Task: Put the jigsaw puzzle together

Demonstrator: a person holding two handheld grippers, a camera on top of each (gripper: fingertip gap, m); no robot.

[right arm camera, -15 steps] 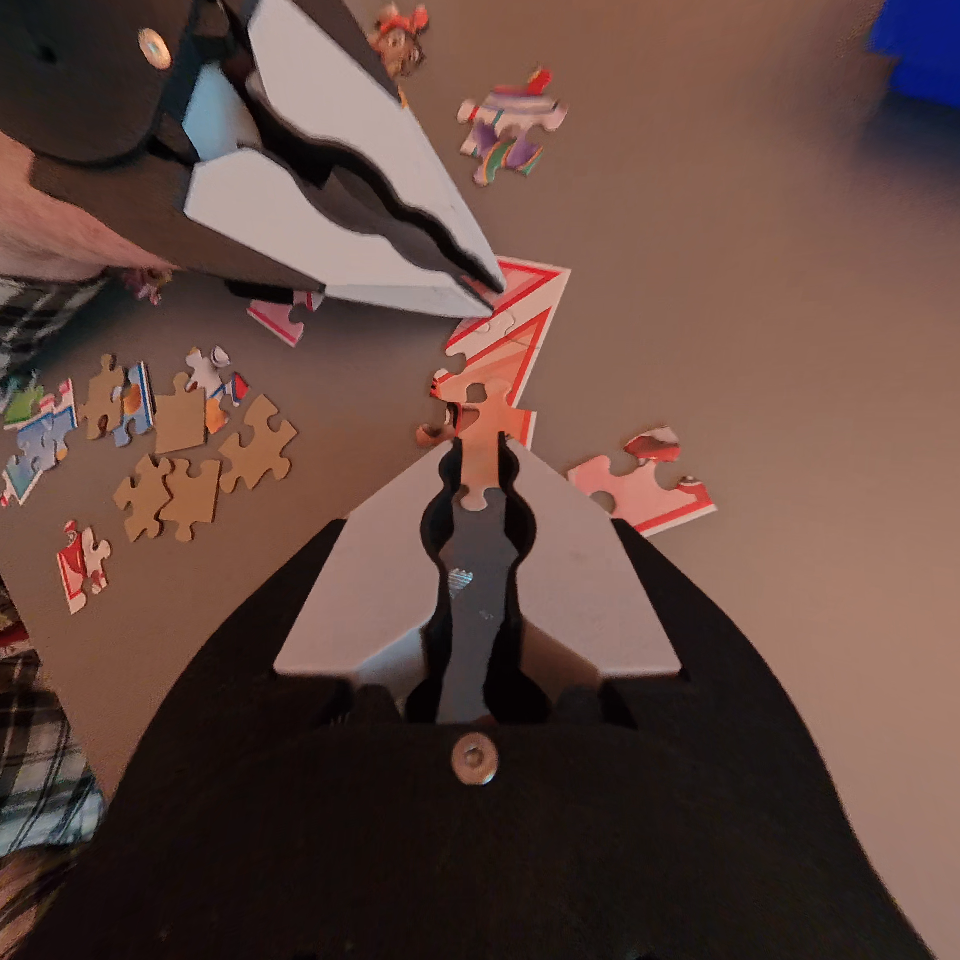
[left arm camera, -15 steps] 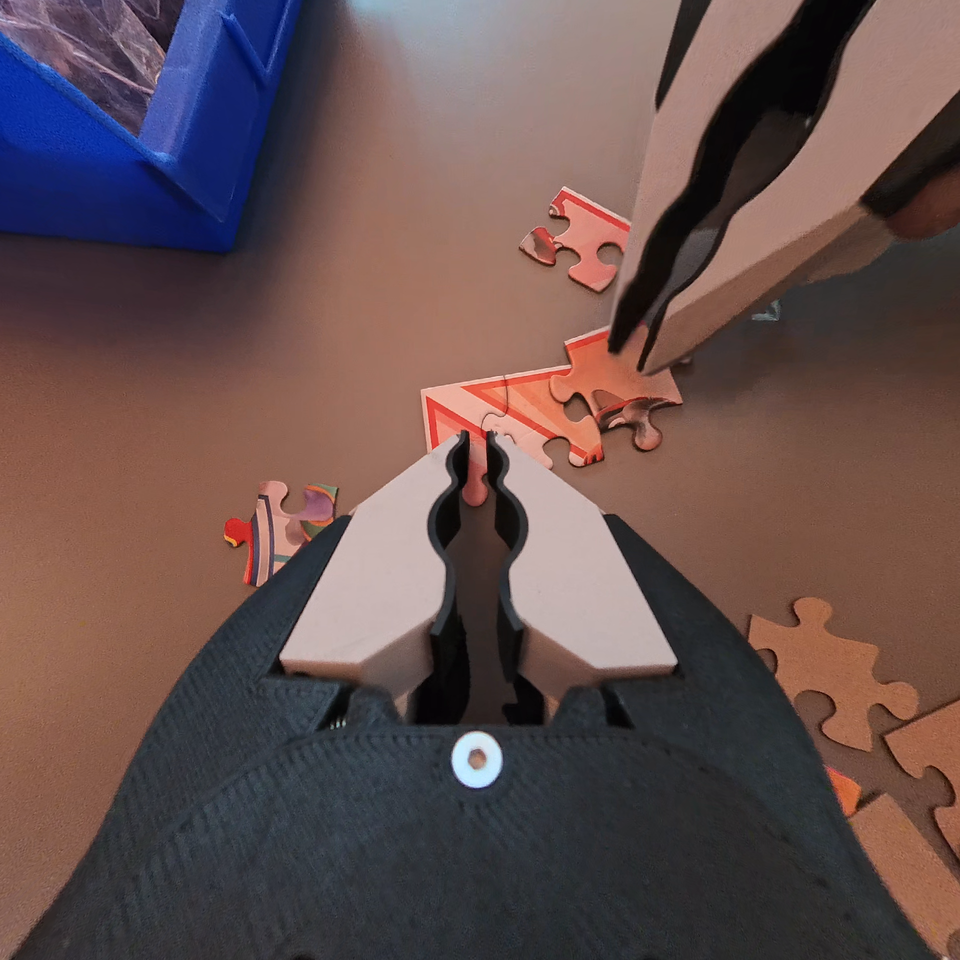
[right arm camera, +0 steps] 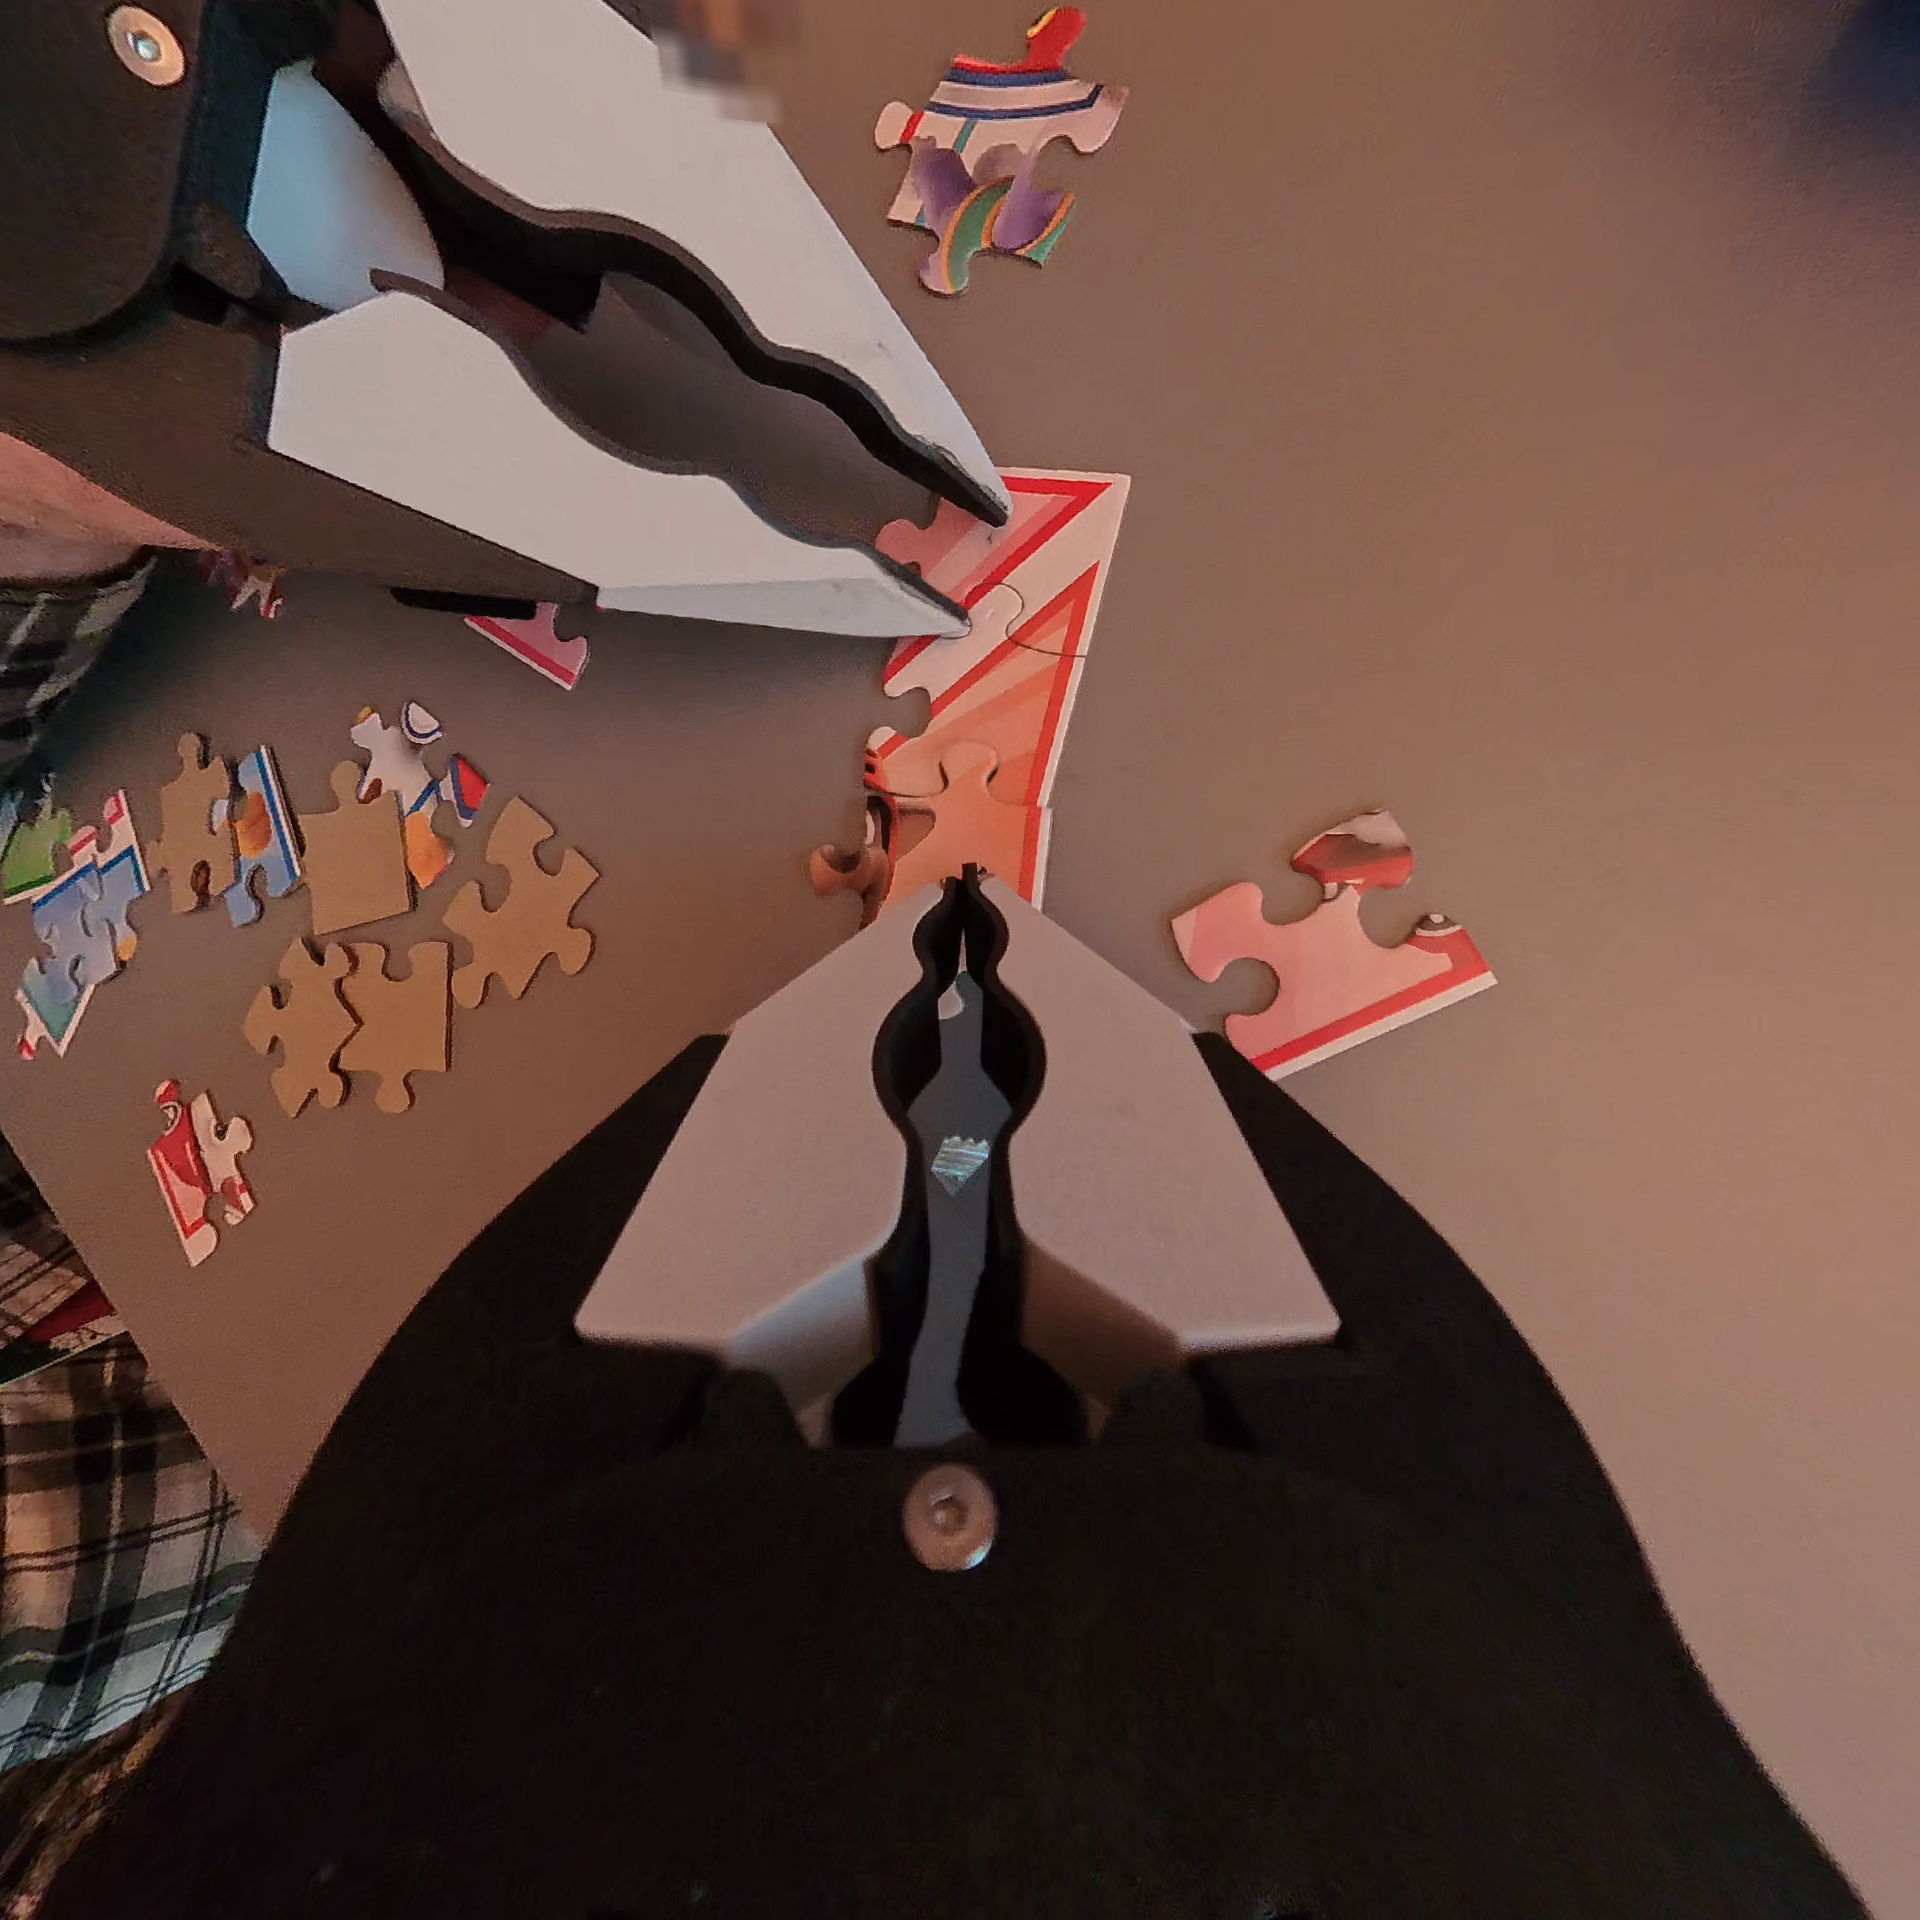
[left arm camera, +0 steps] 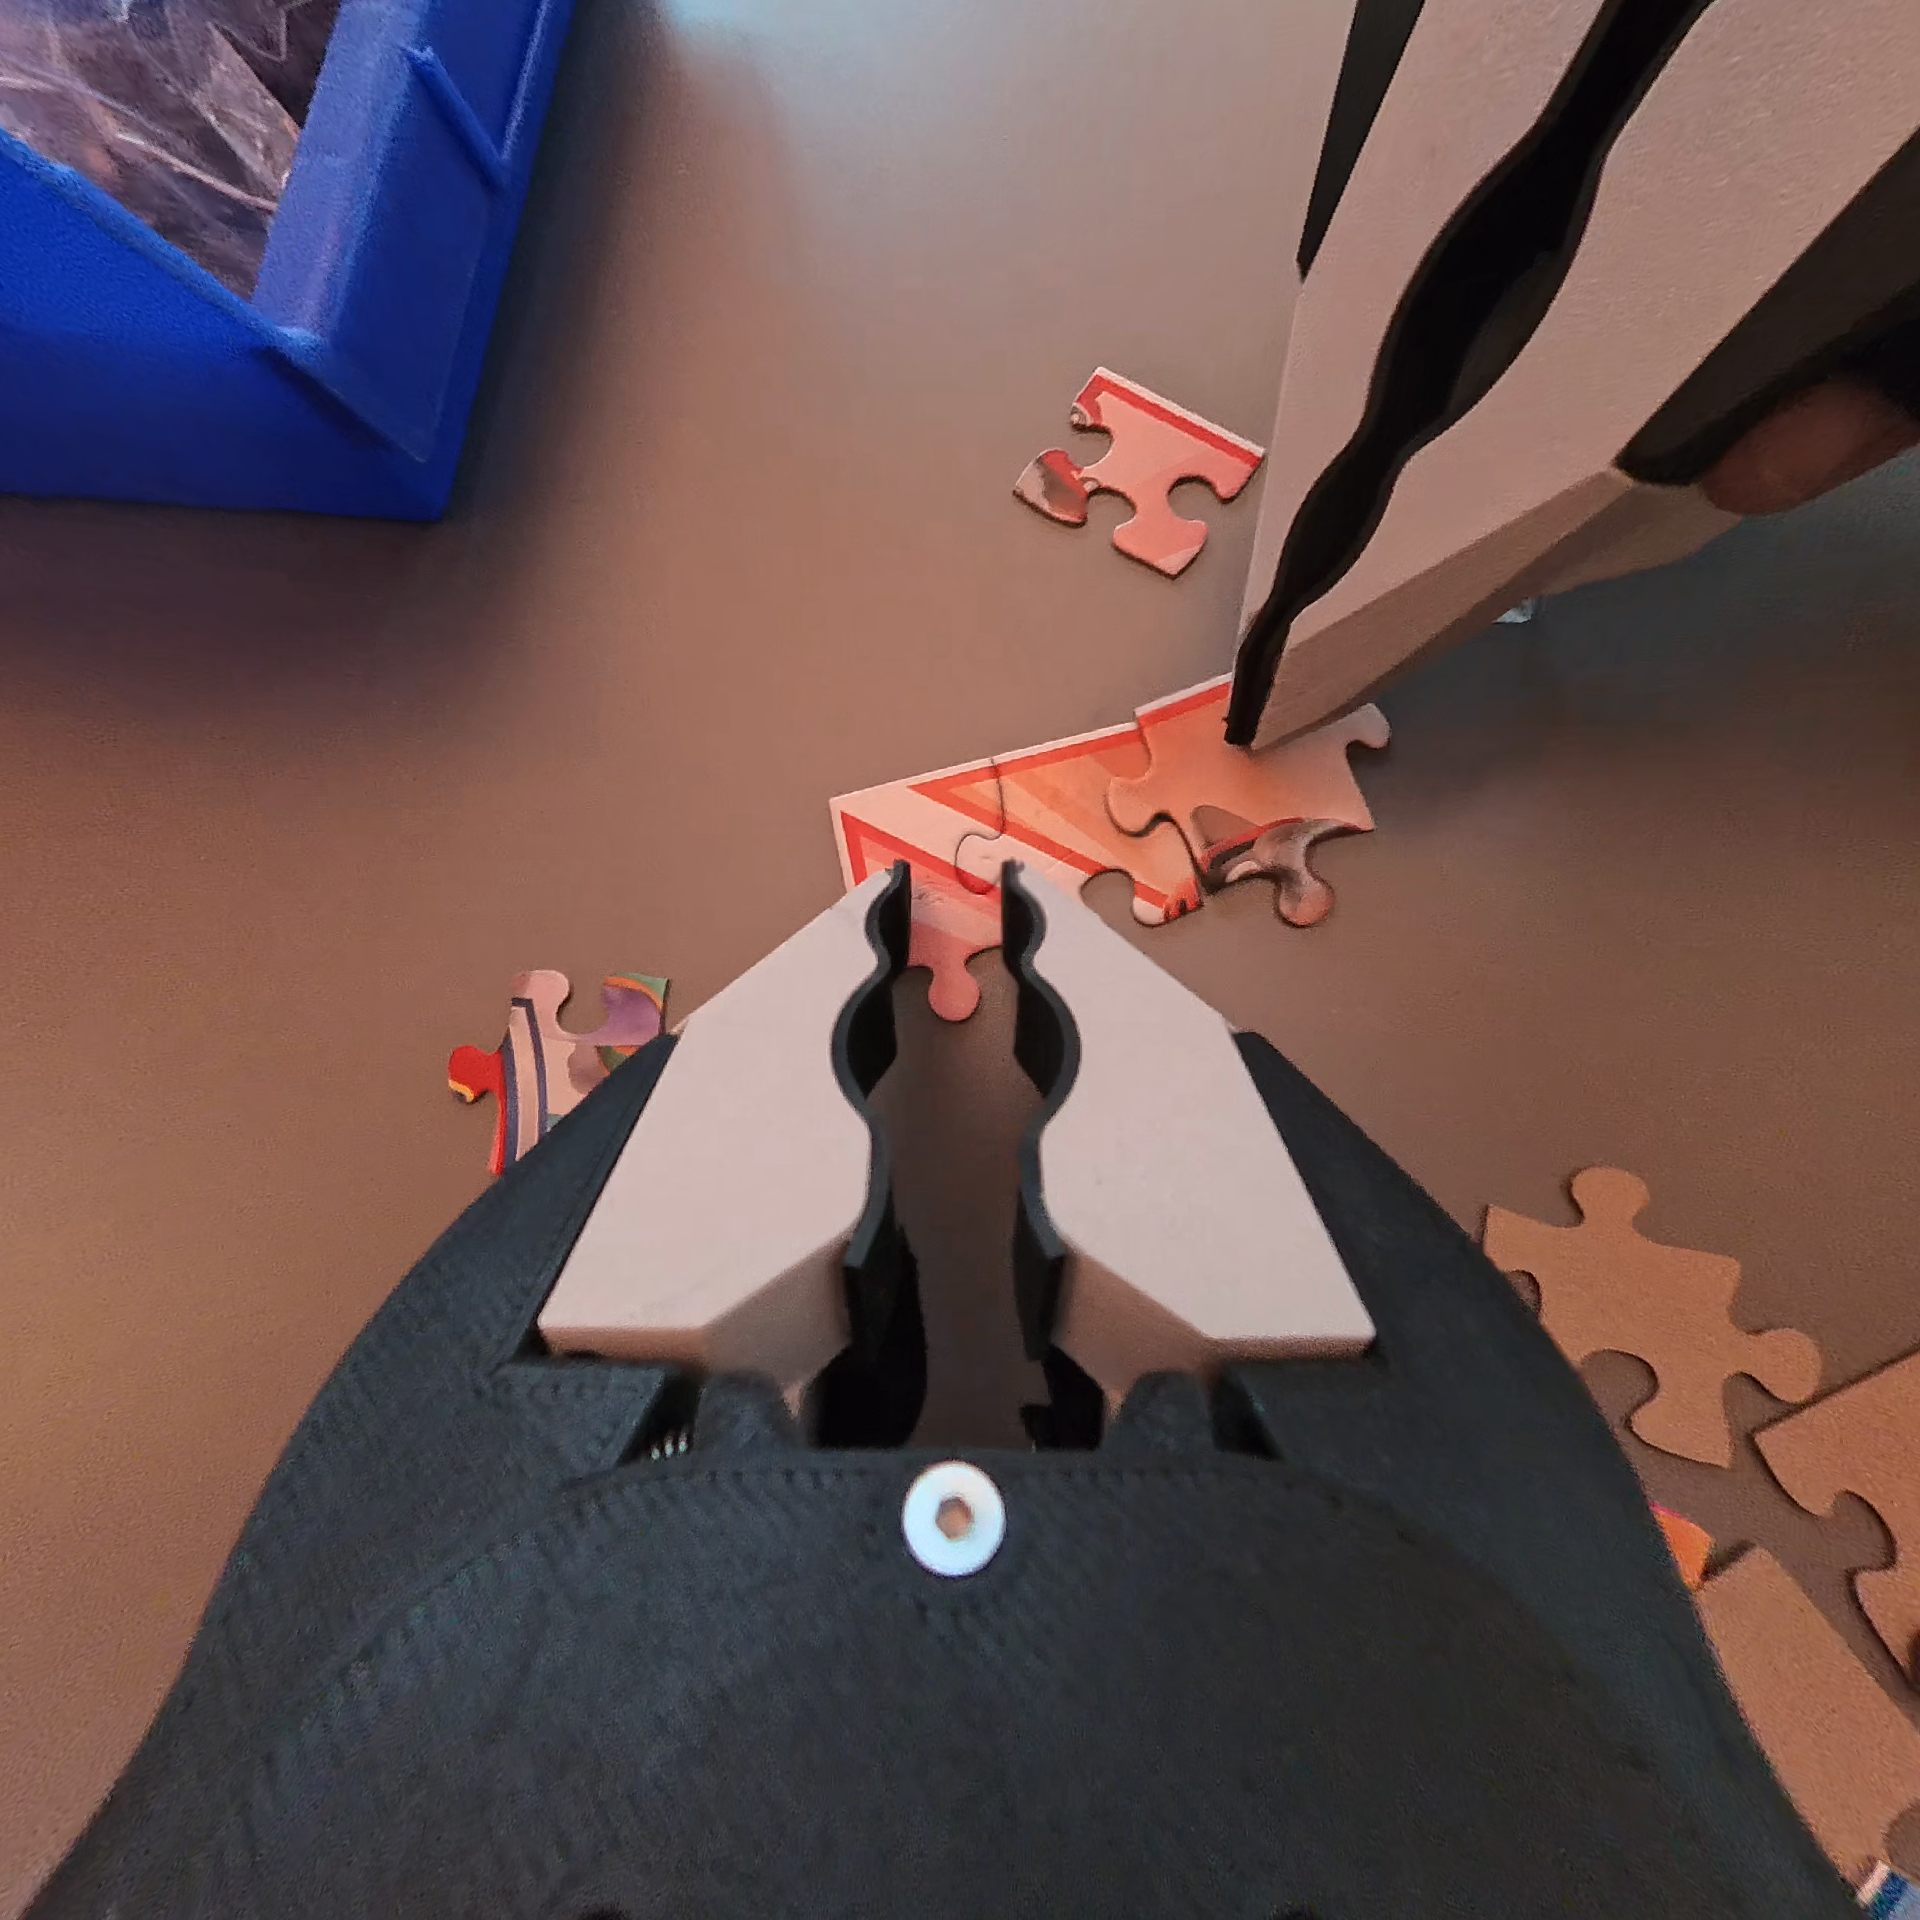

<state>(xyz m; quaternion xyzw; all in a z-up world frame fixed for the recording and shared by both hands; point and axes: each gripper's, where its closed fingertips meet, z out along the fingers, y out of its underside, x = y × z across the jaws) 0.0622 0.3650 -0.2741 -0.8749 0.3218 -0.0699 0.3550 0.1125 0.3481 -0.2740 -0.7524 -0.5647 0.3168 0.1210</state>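
Three pink-and-red puzzle pieces lie joined in a row (left arm camera: 1060, 800) on the brown table (left arm camera: 727, 644), with the corner piece (left arm camera: 883, 831) nearest me. My left gripper (left arm camera: 954, 883) is open, its tips resting on the corner piece on either side of its tab. It also shows in the right wrist view (right arm camera: 982, 566). My right gripper (right arm camera: 966, 883) is shut and its tip presses down on the end piece (right arm camera: 966, 821) of the row. It shows in the left wrist view (left arm camera: 1242, 732) too, touching that piece (left arm camera: 1288, 790).
A loose pink edge piece (right arm camera: 1330, 945) lies right of the row. A multicoloured piece (right arm camera: 997, 156) lies beyond it. Several face-down brown and coloured pieces (right arm camera: 416, 935) lie at the left. A blue bin (left arm camera: 260, 343) stands at the far left. A plaid sleeve (right arm camera: 94, 1538) is at the table edge. My right fingertips sit around 6 cm from my left ones.
My right gripper has shut, and the end piece now sits flat in the row. My left gripper's jaws have opened a little wider.
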